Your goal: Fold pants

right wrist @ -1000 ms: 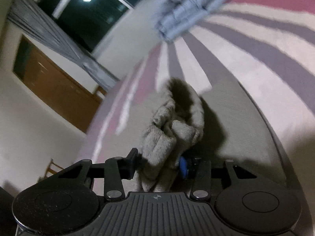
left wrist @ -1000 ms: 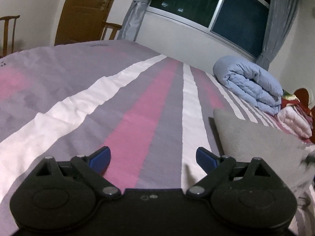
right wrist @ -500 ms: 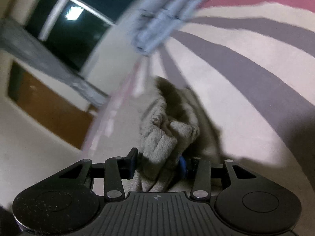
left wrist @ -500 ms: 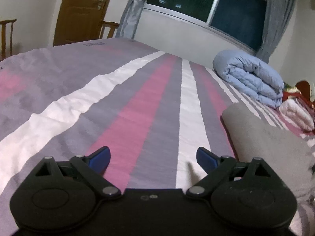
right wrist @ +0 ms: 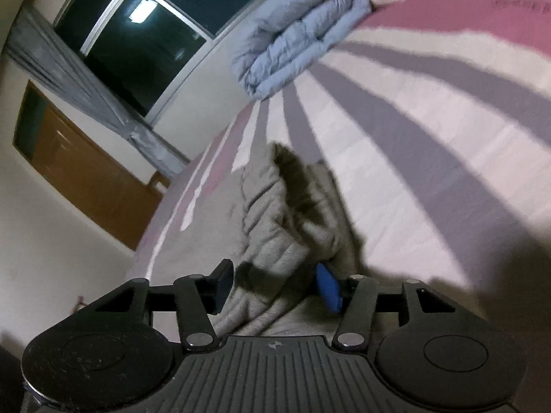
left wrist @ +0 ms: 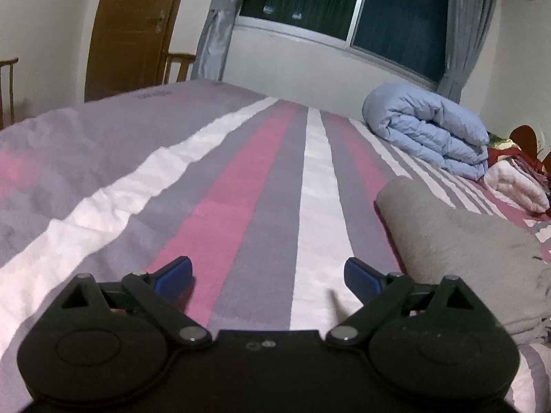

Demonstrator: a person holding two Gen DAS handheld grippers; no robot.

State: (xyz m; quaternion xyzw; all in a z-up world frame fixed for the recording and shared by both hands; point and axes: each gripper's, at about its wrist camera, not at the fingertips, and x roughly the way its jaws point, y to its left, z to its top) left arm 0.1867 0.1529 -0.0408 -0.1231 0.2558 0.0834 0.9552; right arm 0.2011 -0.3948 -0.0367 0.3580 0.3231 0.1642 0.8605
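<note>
The grey fleece pants (left wrist: 458, 251) lie folded on the striped bed sheet (left wrist: 261, 186), at the right of the left wrist view. My left gripper (left wrist: 267, 270) hovers over the sheet to the left of them, open and empty. In the right wrist view a bunched fold of the pants (right wrist: 275, 227) sits between the jaws of my right gripper (right wrist: 275, 278), which are opening. The left pad (right wrist: 224, 285) stands clear of the cloth. The blue right pad (right wrist: 327, 287) is still against it.
A rolled light-blue duvet (left wrist: 427, 130) lies at the far right of the bed, with white and red bedding (left wrist: 516, 179) beside it. Beyond the bed are a window with grey curtains (left wrist: 213, 24), a wooden door (left wrist: 134, 24) and chairs (left wrist: 179, 65).
My right gripper's jaws have spread, loosening the bunched pants, which have sunk onto the bed. The right view has swung across the sheet. My left gripper has stayed open and nearly still.
</note>
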